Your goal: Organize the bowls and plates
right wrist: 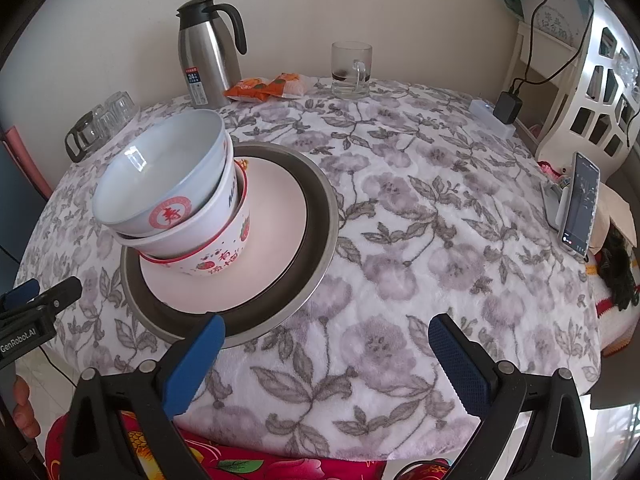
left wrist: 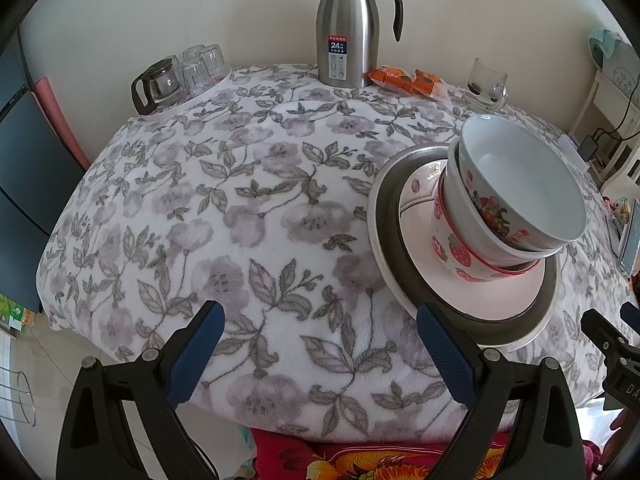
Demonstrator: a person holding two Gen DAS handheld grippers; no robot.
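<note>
A steel plate (left wrist: 384, 216) (right wrist: 320, 188) lies on the flowered tablecloth with a white plate (left wrist: 424, 220) (right wrist: 276, 192) inside it. On the white plate stands a leaning stack of three bowls: a strawberry-print bowl (left wrist: 456, 250) (right wrist: 224, 258) at the bottom, a white bowl (right wrist: 192, 236) in the middle, and a white bowl with red print (left wrist: 520, 184) (right wrist: 160, 172) on top. My left gripper (left wrist: 320, 328) is open near the table's front edge, left of the plates. My right gripper (right wrist: 326, 340) is open, just right of the plates' near rim. Neither holds anything.
At the back stand a steel thermos jug (left wrist: 348, 28) (right wrist: 204, 52), orange snack packets (left wrist: 404, 78) (right wrist: 264, 86), a glass mug (left wrist: 486, 82) (right wrist: 352, 68) and a tray of glasses (left wrist: 180, 76). A phone on a stand (right wrist: 580, 204) sits at the right edge.
</note>
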